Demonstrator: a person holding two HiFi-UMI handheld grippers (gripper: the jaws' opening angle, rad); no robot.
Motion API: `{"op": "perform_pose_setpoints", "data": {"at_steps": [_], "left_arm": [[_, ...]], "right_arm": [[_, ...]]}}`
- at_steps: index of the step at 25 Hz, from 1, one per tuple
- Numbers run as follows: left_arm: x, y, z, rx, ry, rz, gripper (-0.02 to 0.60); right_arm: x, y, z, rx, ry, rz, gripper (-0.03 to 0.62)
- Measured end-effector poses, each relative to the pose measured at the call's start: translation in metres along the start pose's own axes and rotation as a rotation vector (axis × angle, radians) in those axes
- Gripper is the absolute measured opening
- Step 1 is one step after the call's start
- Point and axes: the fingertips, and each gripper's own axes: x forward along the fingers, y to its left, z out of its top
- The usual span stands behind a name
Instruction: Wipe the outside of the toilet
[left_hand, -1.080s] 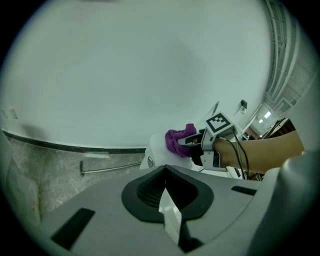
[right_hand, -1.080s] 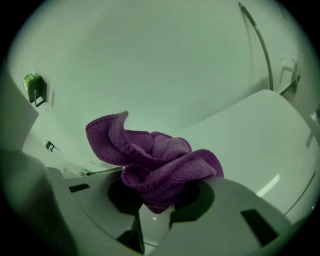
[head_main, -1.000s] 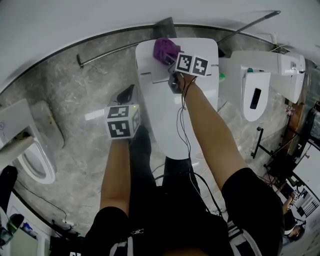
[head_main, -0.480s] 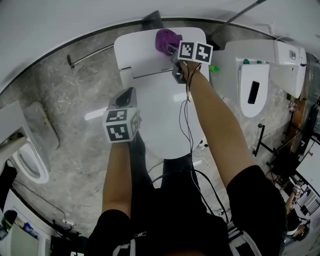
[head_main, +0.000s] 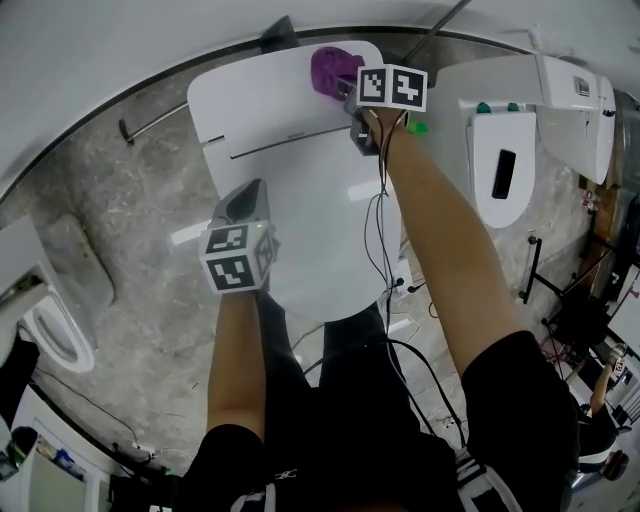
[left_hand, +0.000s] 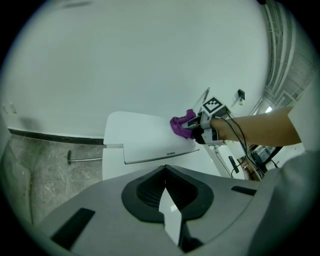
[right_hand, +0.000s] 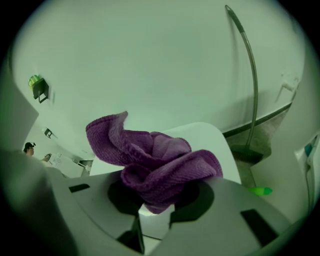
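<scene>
A white toilet (head_main: 300, 210) with its lid down fills the middle of the head view, its tank top (head_main: 260, 100) farthest from me. On the right end of that tank top lies a bunched purple cloth (head_main: 333, 68), and my right gripper (head_main: 347, 88) is shut on it. The right gripper view shows the cloth (right_hand: 155, 160) crumpled between the jaws over the white tank (right_hand: 212, 142). My left gripper (head_main: 248, 192) hovers shut and holding nothing over the lid's left edge. From the left gripper view (left_hand: 165, 170) the cloth (left_hand: 181, 125) lies ahead on the tank.
A second white toilet (head_main: 505, 150) stands at the right, another fixture (head_main: 55, 320) at the far left. A metal rod (head_main: 165, 115) lies on the grey marble floor. A curved pipe (right_hand: 250, 65) climbs the wall. Cables (head_main: 378, 240) hang from my right arm.
My right gripper has slid the purple cloth to the right along the tank top. The left gripper now sits over the lid's left edge rather than beside the toilet.
</scene>
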Motion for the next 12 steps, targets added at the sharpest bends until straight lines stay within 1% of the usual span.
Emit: {"op": "perform_pose_setpoints", "data": {"at_steps": [5,8,12], "left_arm": [[0.015,-0.023,-0.003,-0.004,0.012,-0.023,0.009],[0.026,-0.034,-0.005,0.022,0.025,-0.022,0.009],[0.041,-0.056,0.001,0.055,0.023,-0.006,0.009]], "right_arm": [[-0.013,-0.036,0.006,-0.017,-0.008,-0.012,0.106],[-0.018,-0.05,0.008,-0.036,-0.002,-0.004,0.106],[-0.023,-0.064,0.011,-0.104,0.026,0.033,0.106]]}}
